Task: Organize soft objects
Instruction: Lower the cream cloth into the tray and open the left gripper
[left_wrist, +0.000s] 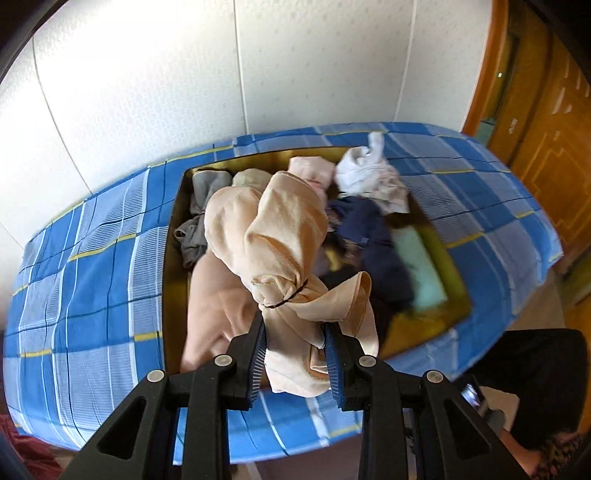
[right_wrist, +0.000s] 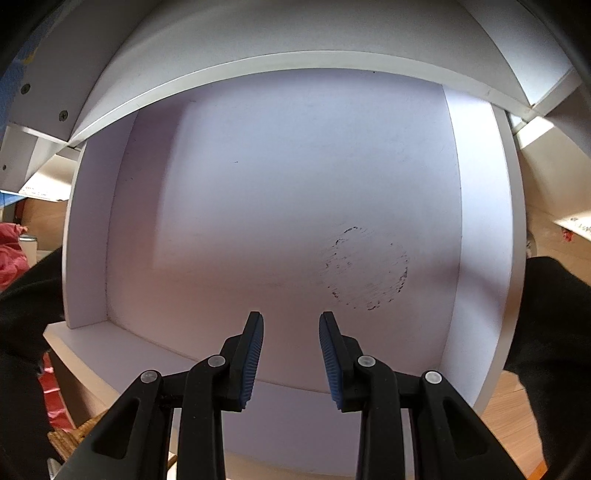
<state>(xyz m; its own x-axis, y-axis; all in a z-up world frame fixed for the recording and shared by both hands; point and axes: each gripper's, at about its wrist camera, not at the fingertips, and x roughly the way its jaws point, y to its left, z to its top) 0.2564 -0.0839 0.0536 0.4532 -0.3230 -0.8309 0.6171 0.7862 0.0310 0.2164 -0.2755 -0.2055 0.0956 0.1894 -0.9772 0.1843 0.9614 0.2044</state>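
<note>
Left wrist: peach garment (left_wrist: 280, 236), lengthwise away from claw (left_wrist: 294, 354).

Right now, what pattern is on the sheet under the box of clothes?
Blue and white checks with thin yellow lines on the bed sheet, best seen from the left wrist view.

I counted one tray (left_wrist: 173, 236) on one checked bedspread (left_wrist: 92, 266), one peach bundle (left_wrist: 280, 236), two grey pieces (left_wrist: 201, 206), one white heap (left_wrist: 365, 173), one navy garment (left_wrist: 369, 236), one white drawer (right_wrist: 295, 177).
</note>
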